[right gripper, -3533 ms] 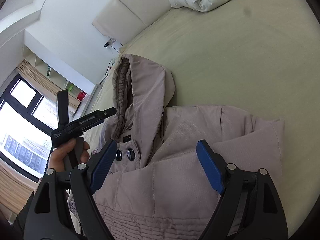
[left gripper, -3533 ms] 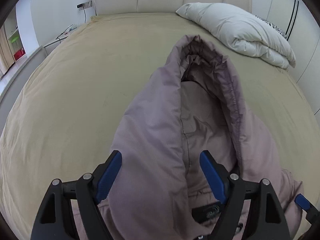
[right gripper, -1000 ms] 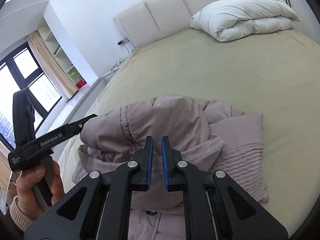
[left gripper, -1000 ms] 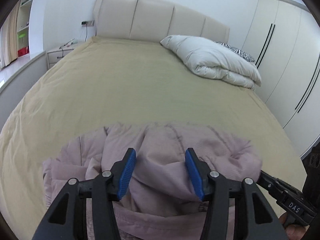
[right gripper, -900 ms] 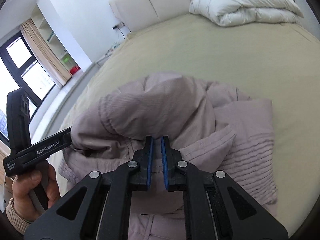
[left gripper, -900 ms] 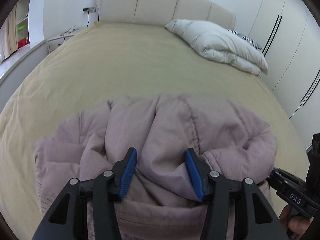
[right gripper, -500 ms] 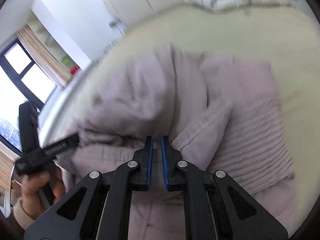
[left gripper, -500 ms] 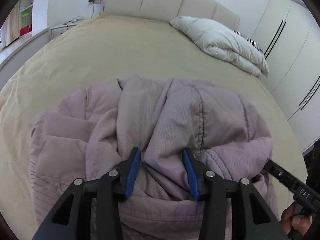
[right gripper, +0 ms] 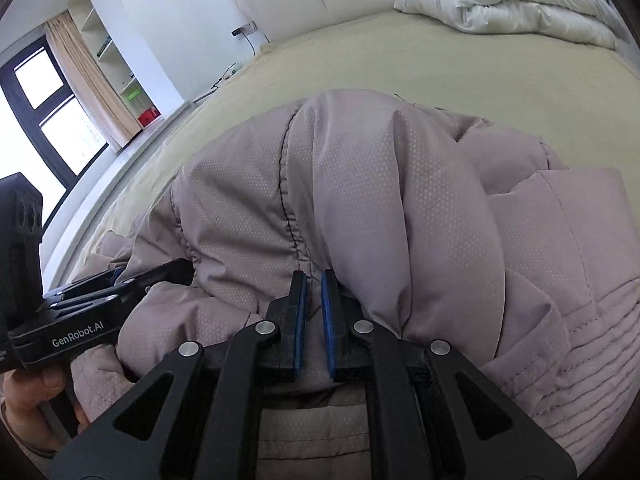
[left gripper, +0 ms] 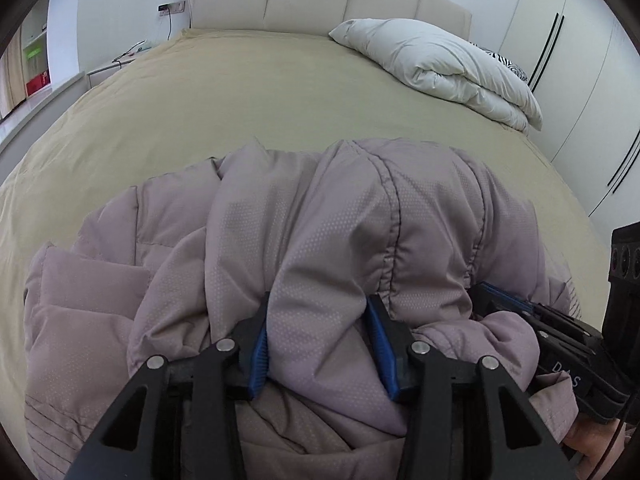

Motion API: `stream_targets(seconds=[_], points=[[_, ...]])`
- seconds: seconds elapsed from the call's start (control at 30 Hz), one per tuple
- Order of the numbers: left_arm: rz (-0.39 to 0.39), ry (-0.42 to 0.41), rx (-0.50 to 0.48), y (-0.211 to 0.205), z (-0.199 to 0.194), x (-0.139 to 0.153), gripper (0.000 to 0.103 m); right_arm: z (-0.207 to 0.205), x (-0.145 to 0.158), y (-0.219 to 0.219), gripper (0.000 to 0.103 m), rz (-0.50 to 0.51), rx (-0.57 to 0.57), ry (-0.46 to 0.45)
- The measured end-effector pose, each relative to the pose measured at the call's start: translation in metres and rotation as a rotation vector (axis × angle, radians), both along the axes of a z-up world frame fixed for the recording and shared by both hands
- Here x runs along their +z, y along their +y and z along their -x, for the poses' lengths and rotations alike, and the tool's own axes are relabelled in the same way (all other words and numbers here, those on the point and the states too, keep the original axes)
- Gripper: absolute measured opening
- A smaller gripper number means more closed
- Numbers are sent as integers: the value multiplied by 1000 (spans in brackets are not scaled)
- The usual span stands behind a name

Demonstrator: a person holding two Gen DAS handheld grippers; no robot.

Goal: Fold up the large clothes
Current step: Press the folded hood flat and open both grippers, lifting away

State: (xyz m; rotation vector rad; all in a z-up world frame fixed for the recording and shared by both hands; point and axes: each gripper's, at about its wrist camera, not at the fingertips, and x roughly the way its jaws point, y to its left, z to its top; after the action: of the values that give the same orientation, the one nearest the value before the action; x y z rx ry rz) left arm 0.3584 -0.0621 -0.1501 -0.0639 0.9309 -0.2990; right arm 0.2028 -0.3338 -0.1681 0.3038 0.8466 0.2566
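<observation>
A mauve padded jacket [left gripper: 320,240] lies bunched on the beige bed [left gripper: 260,92], its hood folded forward over the body. My left gripper [left gripper: 318,316] is shut on a thick fold of the hood, its blue pads pressing into the fabric. My right gripper [right gripper: 313,284] is shut on the hood's edge, pads nearly touching. In the right wrist view the jacket [right gripper: 380,184] fills the middle and the left gripper [right gripper: 116,284] shows at the left, held by a hand. The right gripper [left gripper: 504,304] shows at the right of the left wrist view.
A white duvet [left gripper: 436,64] lies at the bed's far right by the padded headboard [left gripper: 320,0]. White wardrobe doors [left gripper: 580,60] stand to the right. A window, curtain and shelves [right gripper: 100,64] stand to the left beyond the bed edge.
Both grippers have carried the hood toward the near edge, folding it over the jacket body. The jacket now fills more of both views. The left jaws have closed slightly.
</observation>
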Motion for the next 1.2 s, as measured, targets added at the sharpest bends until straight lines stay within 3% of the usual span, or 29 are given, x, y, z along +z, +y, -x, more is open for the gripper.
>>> stream_targets(seconds=[0.13,0.23,0.3,0.47,0.57,0.67,0.73,0.83,0.9,1.03,1.2], points=[[21,9,-10,4,-3,-4,48,-6,17,4,8,35,10,30],[33,12,-13,0,-11,-8,48,-11,53,-5,8,3,-60,-85],[32,9,-13,0,-11,-10,48,-31,62,-4,8,30,-68,-77],[33,4,-18,3,-9,-16,47,-81,29,11,8,152,-24,43],[25,-1,-22,3,-9,-19,47,-87,9,10,8,120,-36,50],[41,3,-21,5,-9,-20,47,-92,8,3,8,77,-26,92],[55,5,-20,7,-9,-19,47,-84,24,-2,8,63,-65,86],[65,2,-20,10,-8,-19,47,-47,56,-4,8,-33,-84,-43],[75,-3,-19,13,-6,-19,47,-23,61,7,8,2,-55,-81],[70,-8,-18,14,-4,-20,47,-10,22,33,8,146,10,-19],[90,-5,-26,18,0,-13,45,-14,15,21,8,61,-8,-11]])
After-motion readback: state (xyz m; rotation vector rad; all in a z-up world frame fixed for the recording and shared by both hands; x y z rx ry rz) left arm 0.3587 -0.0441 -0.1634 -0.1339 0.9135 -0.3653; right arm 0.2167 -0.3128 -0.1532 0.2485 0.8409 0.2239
